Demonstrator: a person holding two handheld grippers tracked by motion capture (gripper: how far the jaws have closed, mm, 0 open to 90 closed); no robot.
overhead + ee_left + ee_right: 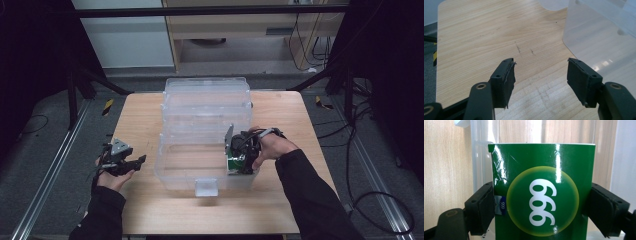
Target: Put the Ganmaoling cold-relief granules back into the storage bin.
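Observation:
A glossy green box (541,167) with a white "999" in a yellow-ringed circle stands between my right gripper's (542,191) two black pads, which press on its two sides. From above, that green box (233,165) sits low at the near right corner of a clear plastic bin (161,160), with the right gripper (238,158) reaching down into it from a sleeved hand. My left gripper (139,161) rests at the table's left side, apart from the bin. Its jaws (540,61) stand wide open over bare wood, with nothing between them.
The wooden table (142,112) carries the clear bin, whose raised lid or stacked clear part (207,95) rises behind it. A white latch (206,188) sticks out at the bin's front. In the left gripper view, the bin's wall (599,42) is close on the right.

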